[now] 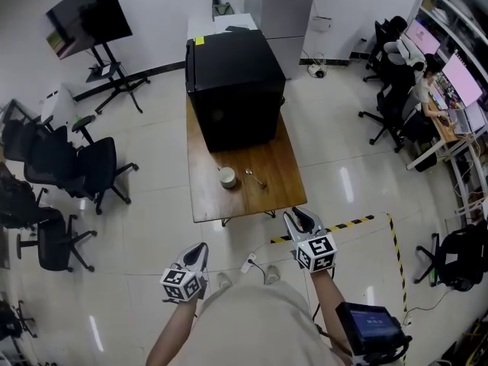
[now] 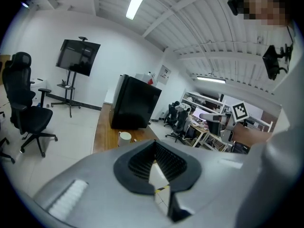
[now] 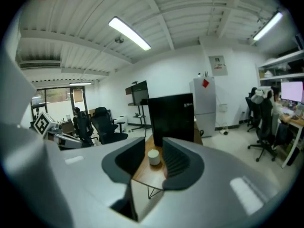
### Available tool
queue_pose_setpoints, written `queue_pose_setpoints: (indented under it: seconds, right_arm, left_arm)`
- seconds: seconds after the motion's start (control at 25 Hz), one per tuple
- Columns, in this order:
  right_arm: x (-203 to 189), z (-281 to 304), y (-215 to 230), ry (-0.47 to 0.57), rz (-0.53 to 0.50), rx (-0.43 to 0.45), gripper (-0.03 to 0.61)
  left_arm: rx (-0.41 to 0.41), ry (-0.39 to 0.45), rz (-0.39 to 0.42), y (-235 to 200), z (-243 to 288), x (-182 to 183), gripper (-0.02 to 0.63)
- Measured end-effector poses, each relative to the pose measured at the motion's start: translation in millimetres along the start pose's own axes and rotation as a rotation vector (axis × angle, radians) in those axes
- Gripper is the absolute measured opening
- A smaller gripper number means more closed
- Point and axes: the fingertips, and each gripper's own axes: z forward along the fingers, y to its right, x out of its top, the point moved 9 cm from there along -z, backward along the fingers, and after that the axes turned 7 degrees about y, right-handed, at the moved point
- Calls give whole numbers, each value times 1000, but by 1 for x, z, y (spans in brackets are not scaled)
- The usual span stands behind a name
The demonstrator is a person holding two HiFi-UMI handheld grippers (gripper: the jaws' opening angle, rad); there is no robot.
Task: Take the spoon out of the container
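Left gripper (image 1: 203, 247): you hold it low at 7 o'clock in the head view, over the floor and short of the table (image 1: 284, 181). Its jaws meet at the tips and nothing is between them.
Right gripper (image 1: 299, 216): it sits at 5 o'clock in the head view, just off the table's near edge. Its jaws stand apart and empty, and its own view frames the far-off container in the gap.
Container (image 1: 227, 178): a small white cup standing upright on the wooden top at your 12 o'clock, well apart from both grippers.
Spoon (image 1: 255, 178): it lies flat on the bare wood at 3 o'clock of the container, just beside it and outside it. Whether the two touch cannot be told.
Box (image 1: 232, 82): big and black, it fills the table's far half at 12 o'clock of the container.
Tape (image 1: 345, 223): a yellow-and-black strip on the tiled floor at 3 o'clock of your right gripper.
Chairs (image 1: 76, 162): black office chairs cluster at 9 o'clock, well apart from the table.
Screen (image 1: 88, 10): dark, on a wheeled stand at 10 o'clock.
Desks (image 1: 450, 120): they line the wall at 2 o'clock, with lit monitors and a seated person.
Device (image 1: 371, 328): a dark unit with a blue-lit panel sits at your right side, at 4 o'clock in the head view.
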Motion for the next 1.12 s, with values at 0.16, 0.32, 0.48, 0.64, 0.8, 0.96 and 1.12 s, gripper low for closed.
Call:
queue_pose_setpoints:
  seconds: [0.16, 0.32, 0.48, 0.64, 0.8, 0.96, 1.12]
  right_arm:
    - [-6, 1, -11, -32, -68, -3, 109]
    - [-6, 18, -35, -73, -197, 53, 97]
    - [-12, 19, -40, -99, -191, 83, 94]
    - [-19, 14, -33, -108, -162, 94, 94]
    - [-27, 12, -32, -129, -155, 110, 94]
    - [-31, 9, -27, -139, -171, 122, 81]
    - [-38, 4, -20, -155, -221, 110, 73]
  left_arm:
    - [0, 5, 2, -18, 1, 5, -11]
    - [28, 22, -17, -42, -3, 13, -11]
    - [70, 25, -19, -53, -8, 14, -8]
    - [110, 34, -11, -59, -19, 14, -8]
    - [130, 23, -21, -59, -26, 7, -8]
    - [135, 21, -38, -45, -23, -5, -8]
    - [102, 3, -41, -24, -11, -15, -8]
